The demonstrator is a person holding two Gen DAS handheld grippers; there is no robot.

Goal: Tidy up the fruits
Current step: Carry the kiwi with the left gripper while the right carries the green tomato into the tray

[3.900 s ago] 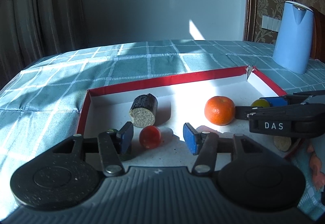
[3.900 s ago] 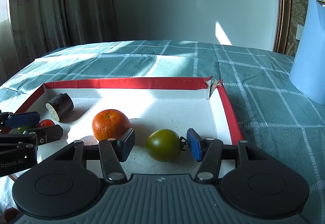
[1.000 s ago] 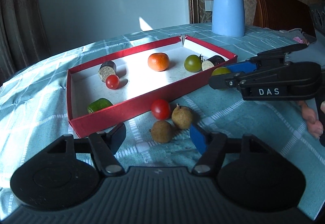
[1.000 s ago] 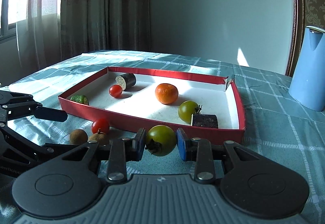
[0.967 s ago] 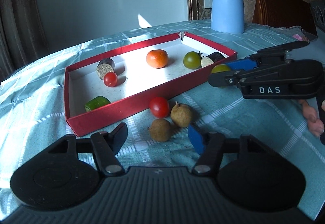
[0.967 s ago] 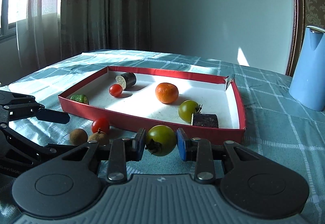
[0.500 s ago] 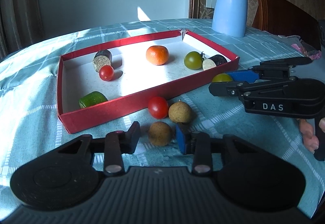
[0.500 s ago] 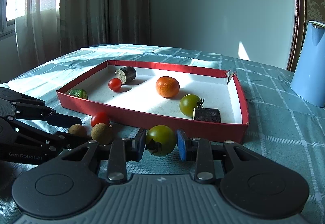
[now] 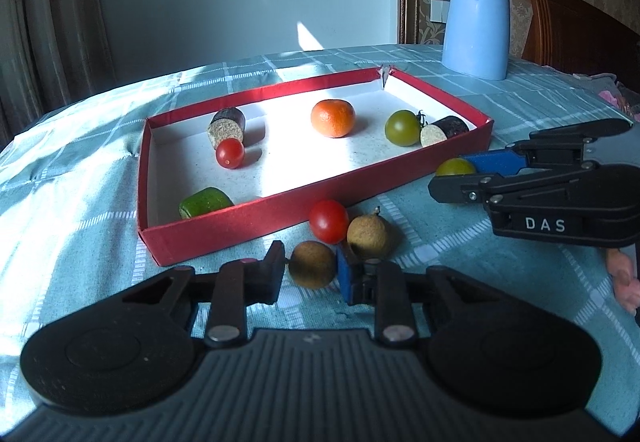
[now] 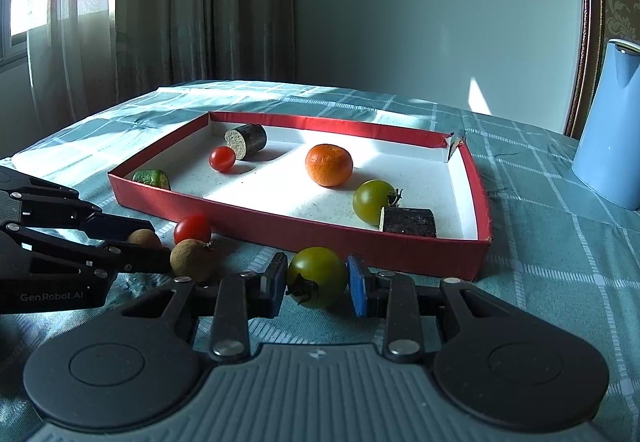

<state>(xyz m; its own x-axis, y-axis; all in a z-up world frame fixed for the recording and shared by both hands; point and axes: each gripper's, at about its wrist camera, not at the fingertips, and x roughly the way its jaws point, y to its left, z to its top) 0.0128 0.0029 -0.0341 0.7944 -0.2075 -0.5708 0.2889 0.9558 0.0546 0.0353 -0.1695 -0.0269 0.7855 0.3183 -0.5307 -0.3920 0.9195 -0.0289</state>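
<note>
1. Here, in the left wrist view, the left claw sits low in the frame, its two fingers closed against a brown longan on the bench.
2. A second longan and a red cherry tomato lie just above it in that frame, touching each other, in front of the red tray's near wall.
3. In the right wrist view, the right claw grips a green tomato at lower centre, stem end toward the camera, just in front of the tray's near wall.
4. Inside the tray, that view shows a mandarin at centre, a second green tomato to its lower right touching a dark cut piece, and another dark piece at the upper left with a small red tomato beside it.
5. A green cut piece lies in the tray's left corner.
6. A blue kettle stands at the right edge of the frame, well apart from the tray.
</note>
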